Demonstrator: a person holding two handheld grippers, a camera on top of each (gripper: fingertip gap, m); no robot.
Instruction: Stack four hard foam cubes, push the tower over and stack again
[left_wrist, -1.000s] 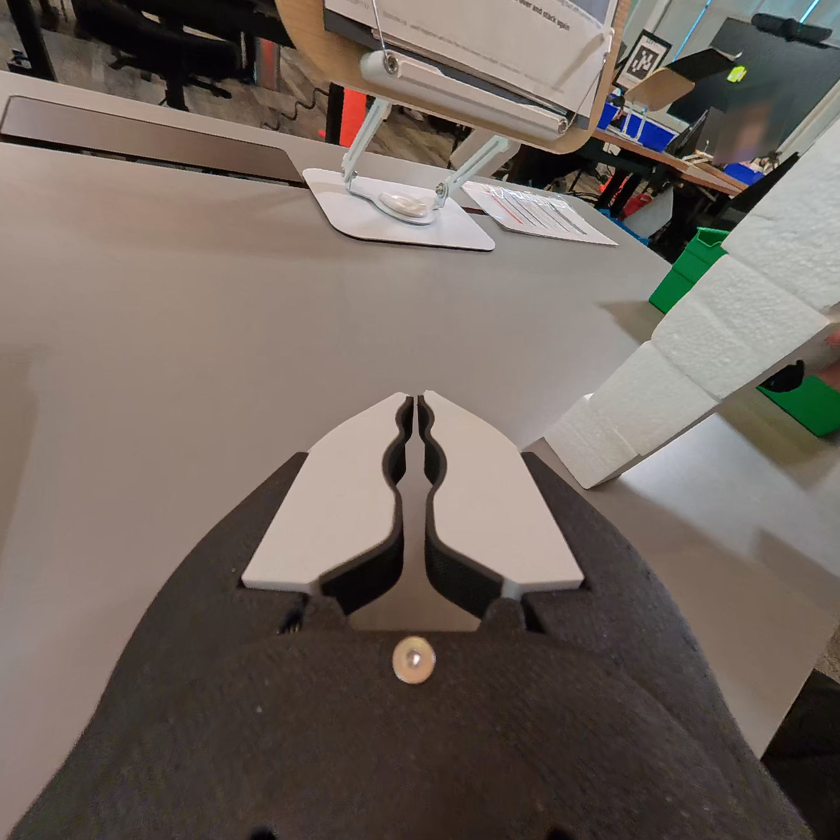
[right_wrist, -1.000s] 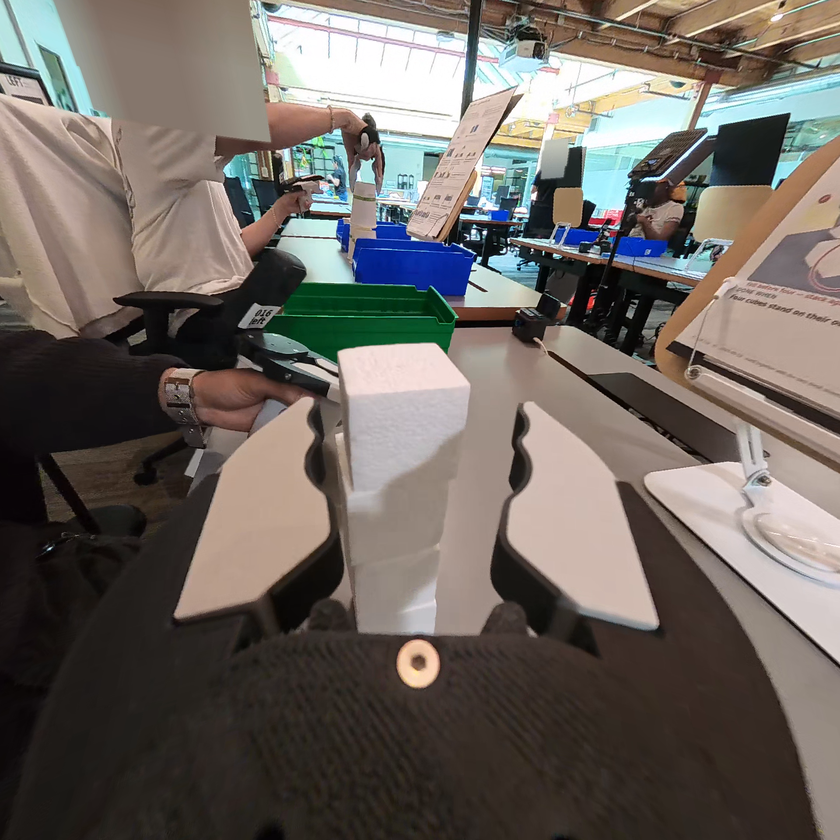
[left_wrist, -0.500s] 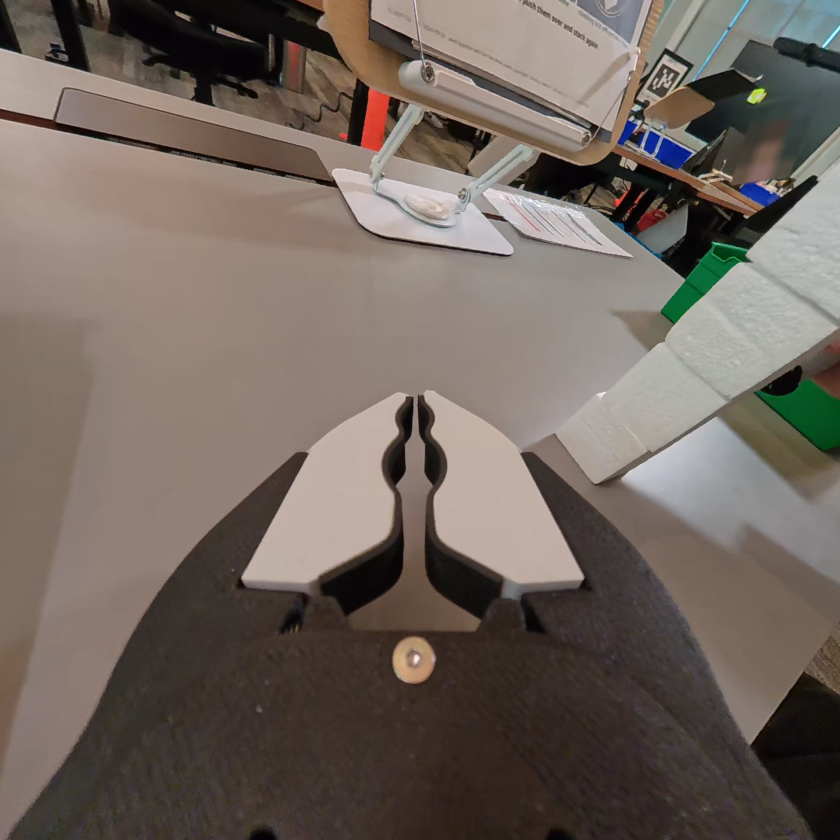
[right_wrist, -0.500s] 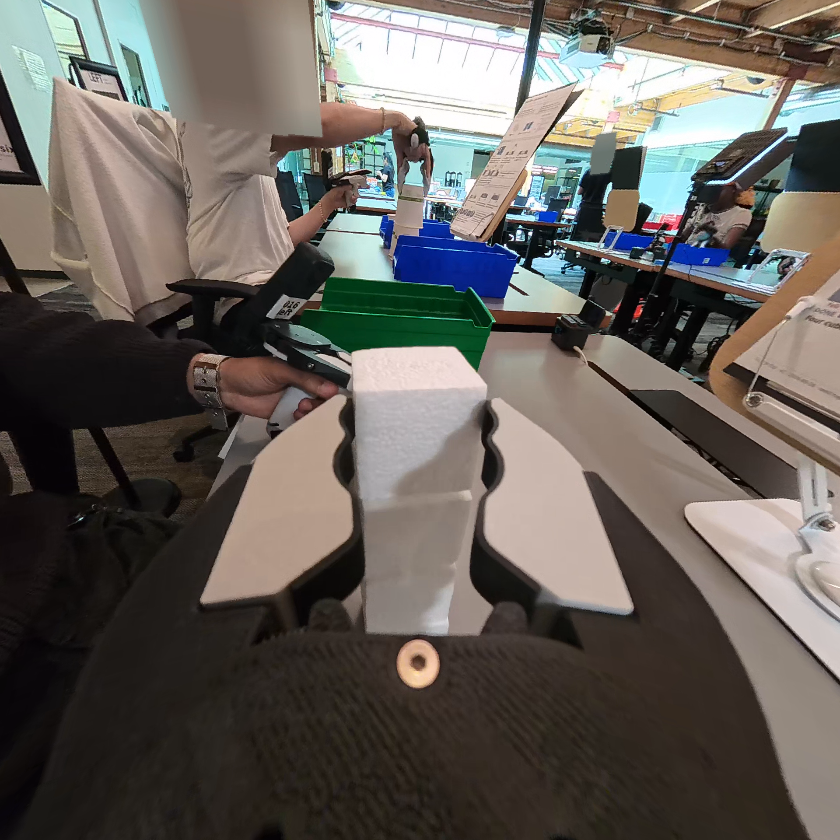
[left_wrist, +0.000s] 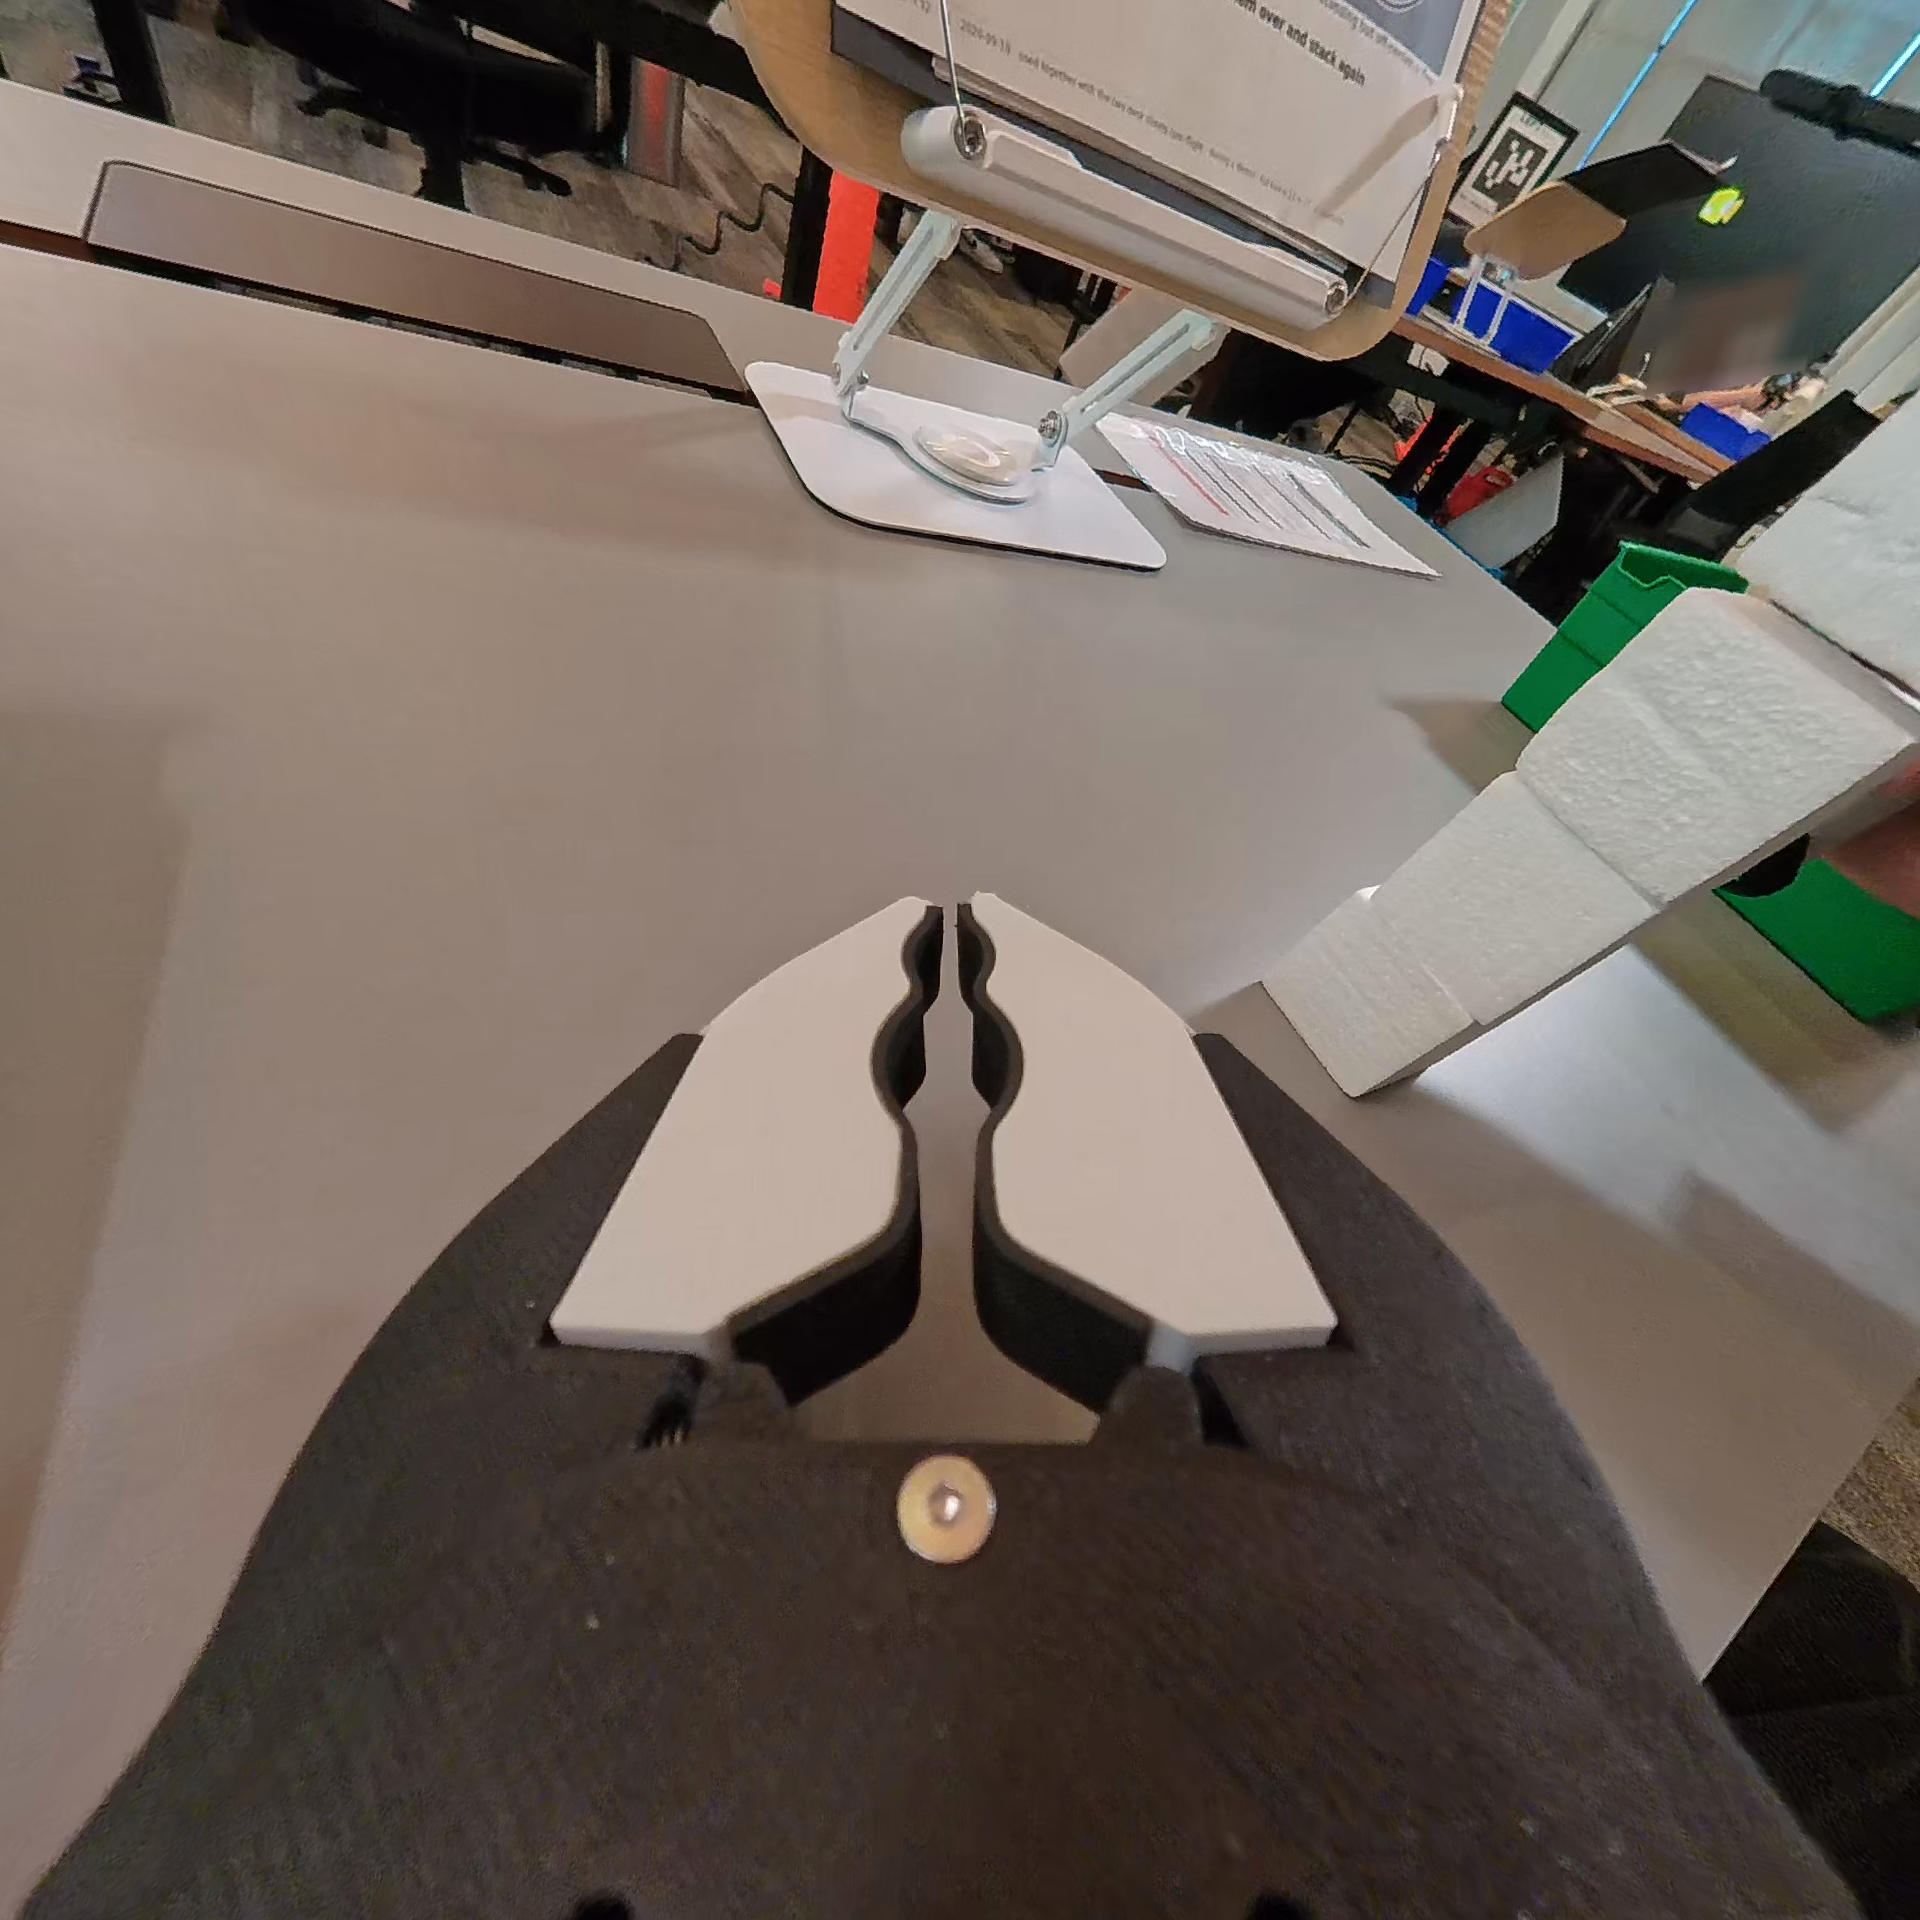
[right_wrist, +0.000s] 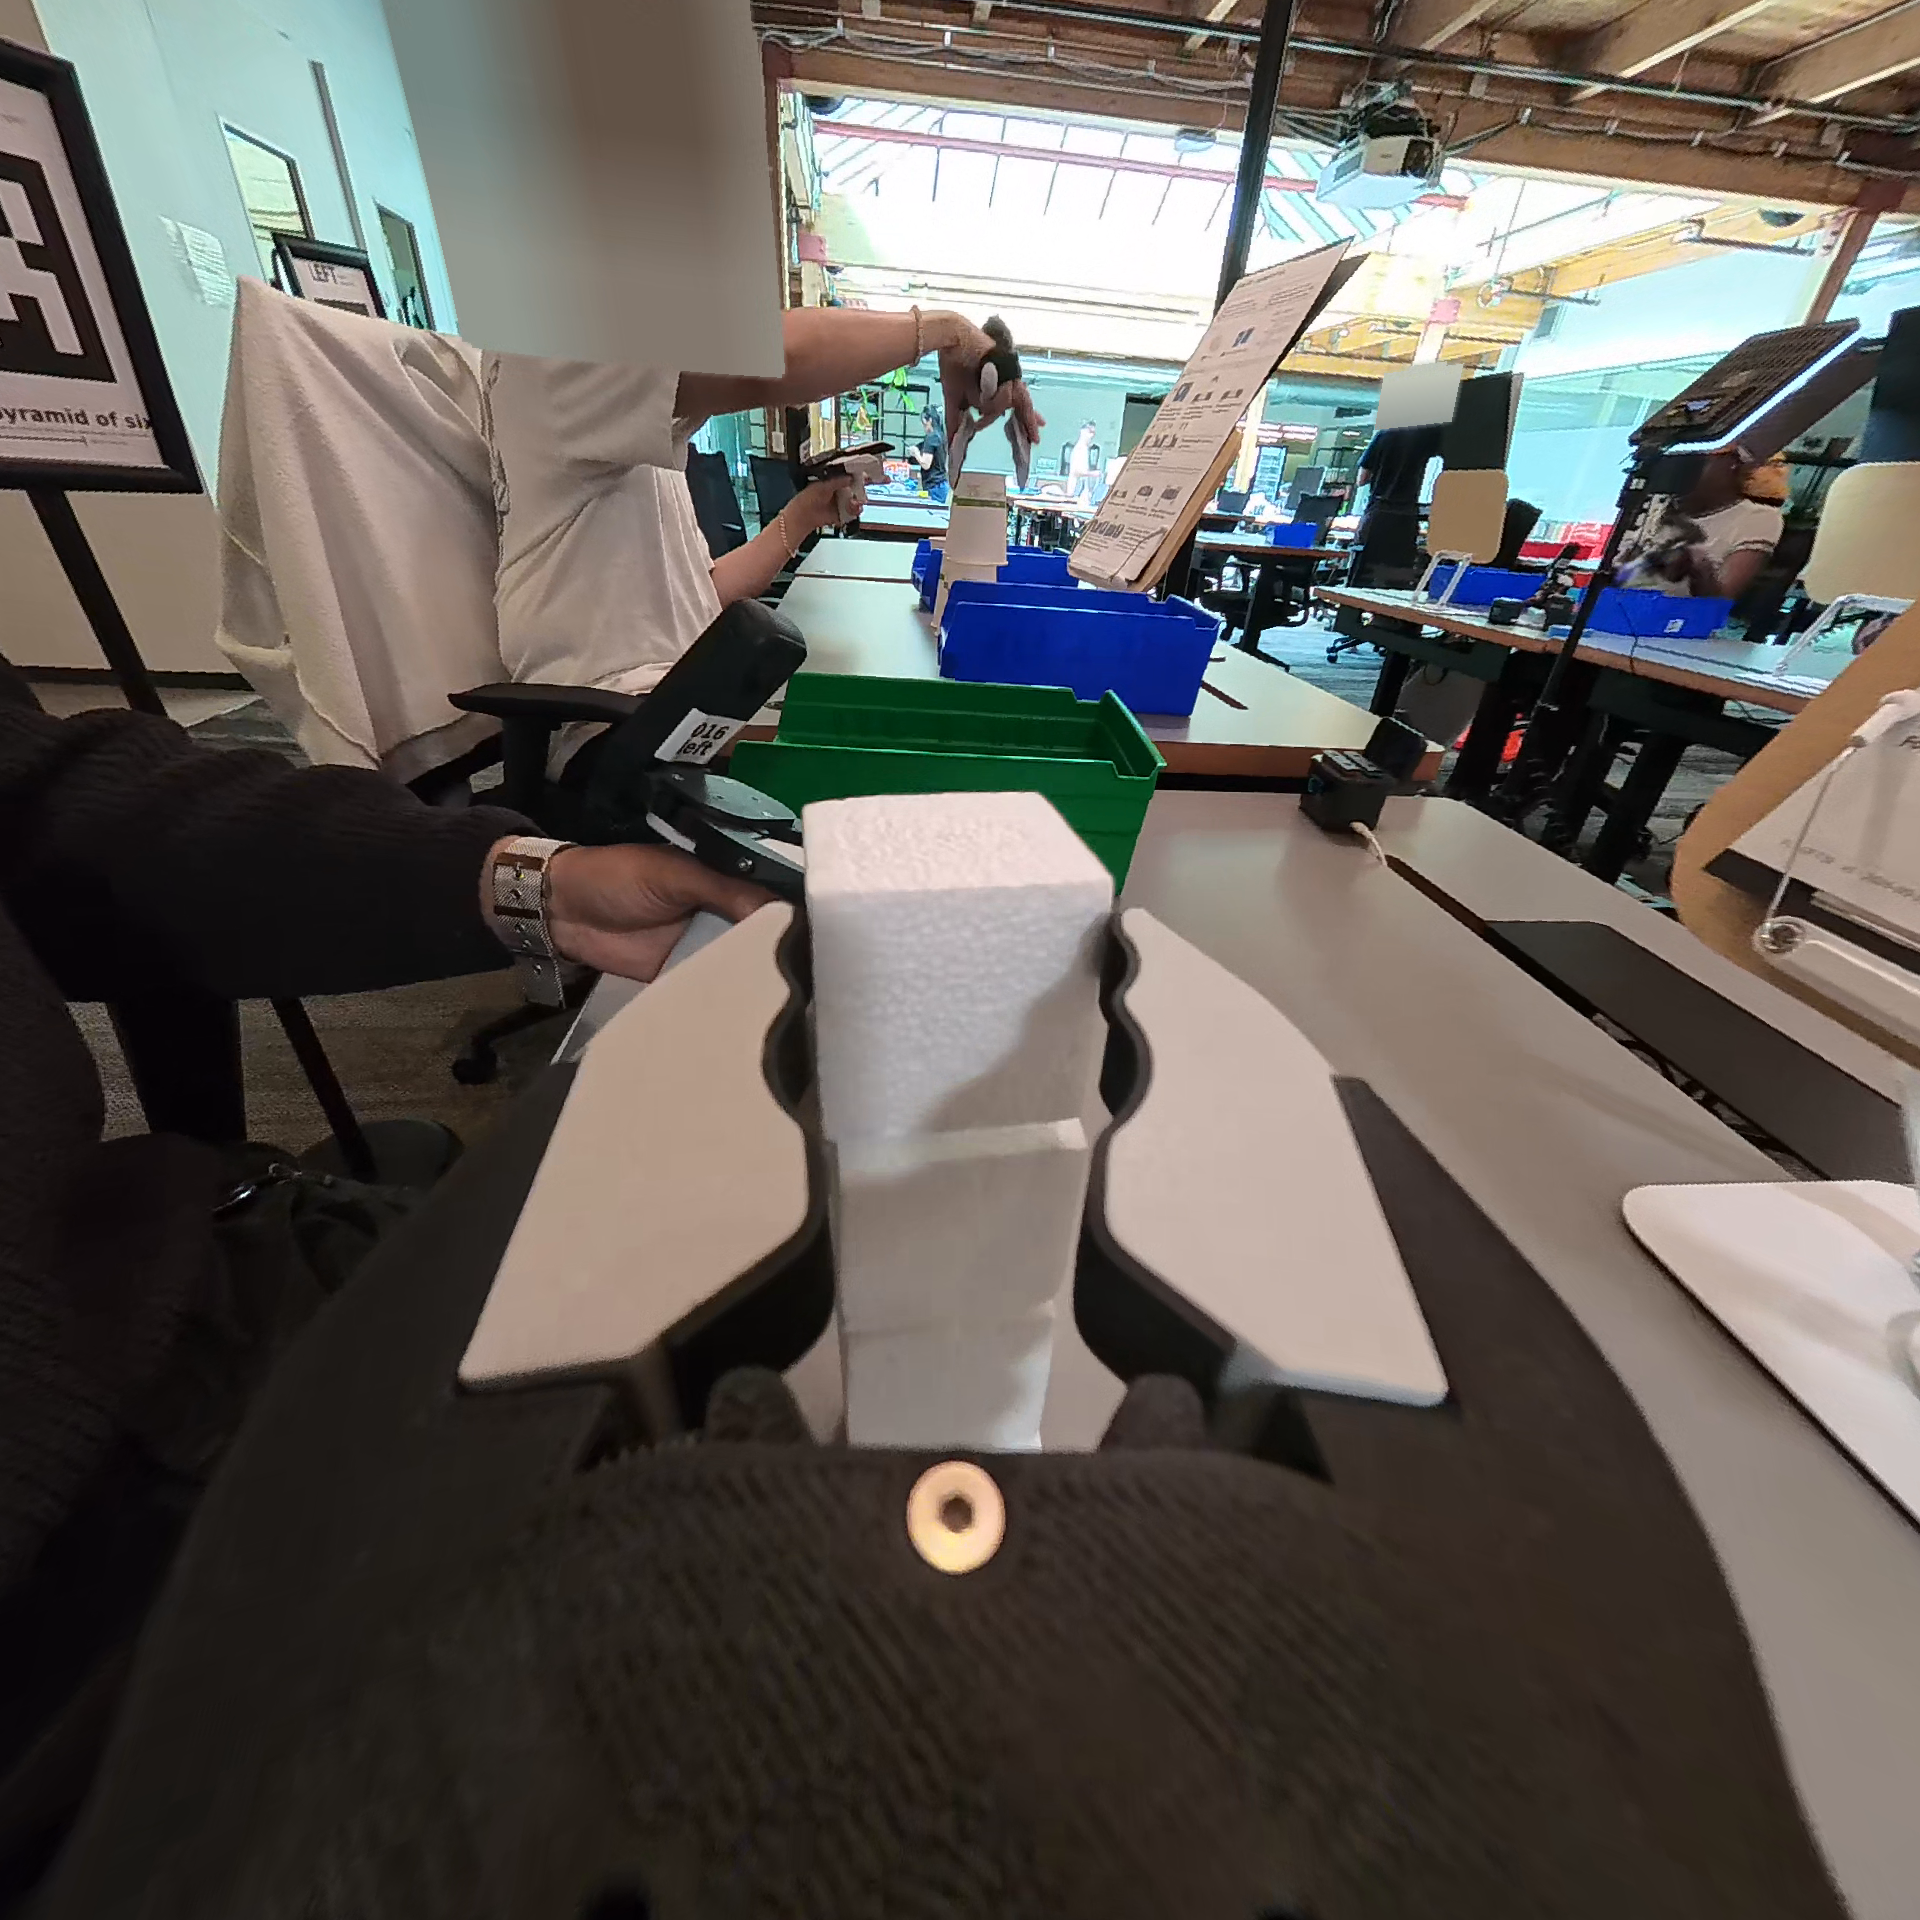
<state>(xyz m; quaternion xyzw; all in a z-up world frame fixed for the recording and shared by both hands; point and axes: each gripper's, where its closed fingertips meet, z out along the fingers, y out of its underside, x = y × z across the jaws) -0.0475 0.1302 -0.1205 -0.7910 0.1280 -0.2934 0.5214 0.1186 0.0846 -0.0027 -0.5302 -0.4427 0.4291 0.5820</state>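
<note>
1. Gripping the top foam cube (right_wrist: 956, 966), your right gripper (right_wrist: 956, 935) pinches its grainy white sides — it tops a stack of blocks on the grey table (right_wrist: 1455, 1039).
2. Your left gripper (left_wrist: 950, 914) is closed on nothing — smooth grey fingers nearly touching, the stack off to its right.

Left claw (left_wrist: 950, 914): two flat pale-grey fingers (left_wrist: 769, 1143) with wavy inner edges lined in black padding, seated in a broad black housing with a rough, grainy surface. One round silver screw (left_wrist: 945, 1507) centred just behind the finger roots; a small black spring showing at the left root.

Right claw (right_wrist: 951, 945): same build, pale-grey fingers (right_wrist: 665, 1174), black ribbed pads, textured black body, silver screw (right_wrist: 954, 1519) at the centre.

Seen from the right wrist: black handle (right_wrist: 707, 696) with a small white sticker, black knit sleeve (right_wrist: 239, 862), silver metal watchband (right_wrist: 525, 914) at the wrist.
</note>
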